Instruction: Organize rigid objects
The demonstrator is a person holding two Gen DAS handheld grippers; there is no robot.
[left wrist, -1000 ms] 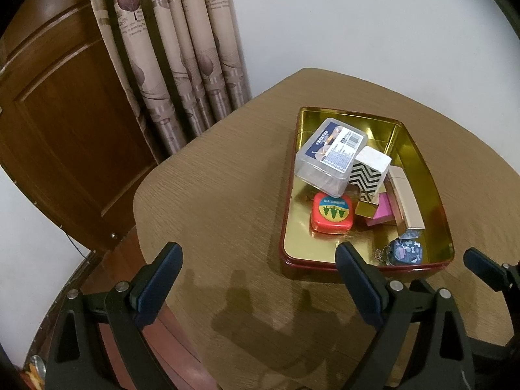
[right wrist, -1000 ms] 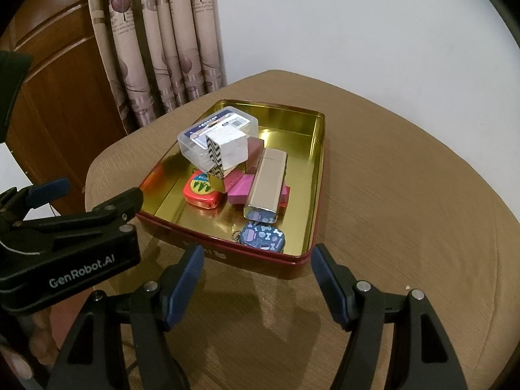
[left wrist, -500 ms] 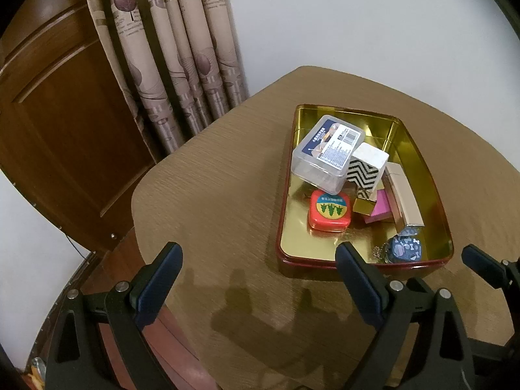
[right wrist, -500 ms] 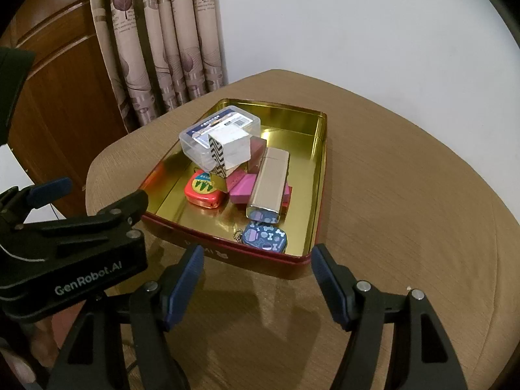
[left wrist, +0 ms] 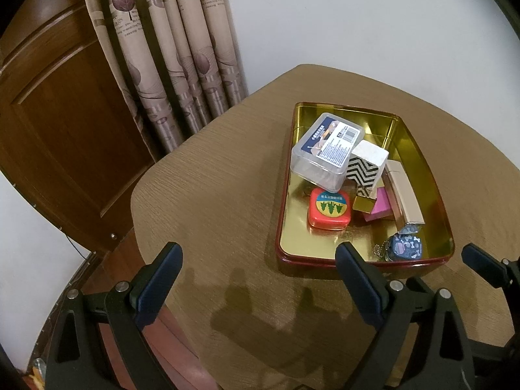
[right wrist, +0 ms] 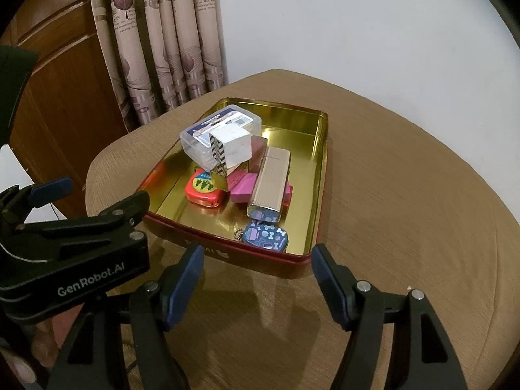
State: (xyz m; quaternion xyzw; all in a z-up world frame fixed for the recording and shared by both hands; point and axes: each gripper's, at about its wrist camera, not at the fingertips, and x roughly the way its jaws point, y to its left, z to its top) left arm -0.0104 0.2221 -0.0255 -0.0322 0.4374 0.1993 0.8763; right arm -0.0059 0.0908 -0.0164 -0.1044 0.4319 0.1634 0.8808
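Observation:
A red tin tray with a gold inside (left wrist: 412,139) (right wrist: 320,169) stands on the round brown table. It holds a clear plastic box (left wrist: 325,152) (right wrist: 221,130), a white zigzag box (left wrist: 367,165) (right wrist: 229,151), a red round-logo tin (left wrist: 330,208) (right wrist: 204,190), pink boxes (left wrist: 378,208) (right wrist: 243,188), a long champagne case (left wrist: 406,195) (right wrist: 271,183) and a small blue patterned tin (left wrist: 406,247) (right wrist: 266,235). My left gripper (left wrist: 260,279) is open and empty, short of the tray's near left corner. My right gripper (right wrist: 258,279) is open and empty just before the tray's near rim.
A patterned curtain (left wrist: 182,52) (right wrist: 165,32) and a wooden door (left wrist: 58,113) stand behind the table's far left. A white wall is at the back. The left gripper's body (right wrist: 71,247) sits at the right wrist view's left. Bare tabletop (right wrist: 406,195) lies right of the tray.
Both grippers have drawn back and risen slightly from the tray, which now looks a little farther. Both stay open. Nothing in the tray has moved.

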